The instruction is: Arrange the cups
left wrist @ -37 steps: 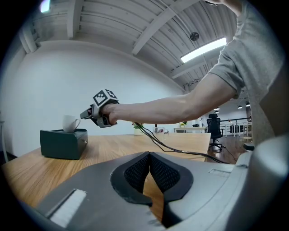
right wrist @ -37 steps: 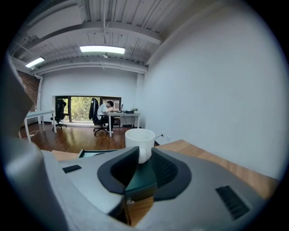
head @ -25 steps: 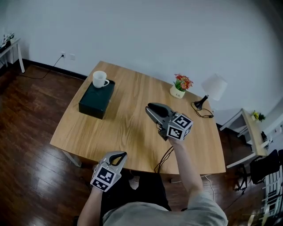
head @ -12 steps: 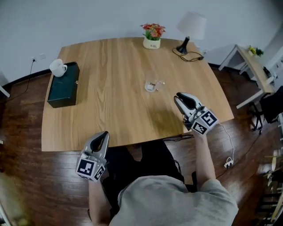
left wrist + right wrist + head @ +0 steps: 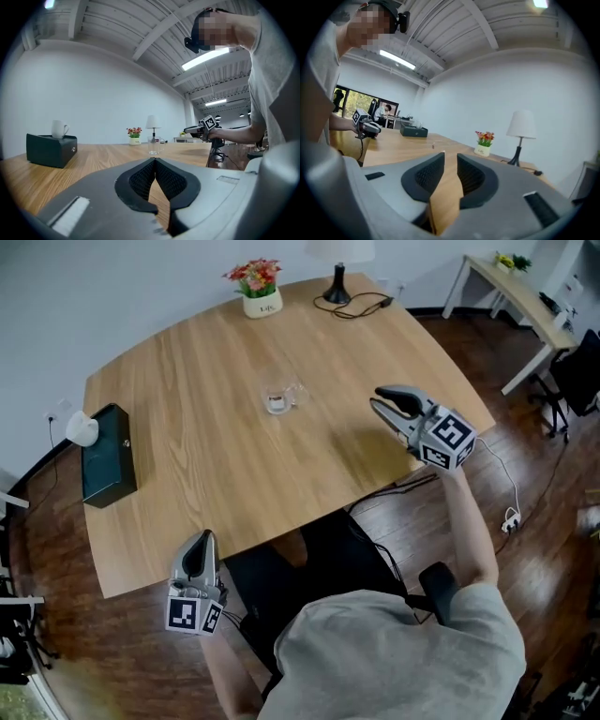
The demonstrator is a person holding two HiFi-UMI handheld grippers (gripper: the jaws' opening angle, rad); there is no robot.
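The wooden tabletop (image 5: 216, 456) filled the middle of the head view. A clear glass cup (image 5: 276, 401) stood alone on it, upper middle of the frame, well apart from everything else. A white mug (image 5: 82, 428) sat on the upper end of a dark box (image 5: 106, 468) at the tabletop's left edge. At the top of the frame stood a small pot of red flowers (image 5: 258, 287) and, to its right, the base of a lamp (image 5: 338, 282) with its cable trailing beside it.

The left gripper (image 5: 200, 540) hung at the lower left, just off the near edge of the tabletop. In the left gripper view its jaws were pressed together at the tips, with nothing between them (image 5: 154, 161). Beyond them the glass cup (image 5: 153, 145) showed straight ahead, and the mug (image 5: 58, 128) on the box (image 5: 50, 148) at the left.

The right gripper (image 5: 382, 404) was held over the right part of the tabletop, to the right of the glass cup and apart from it. In the right gripper view its jaws (image 5: 450, 161) stood slightly apart and were opening. Only bare tabletop showed in the gap.
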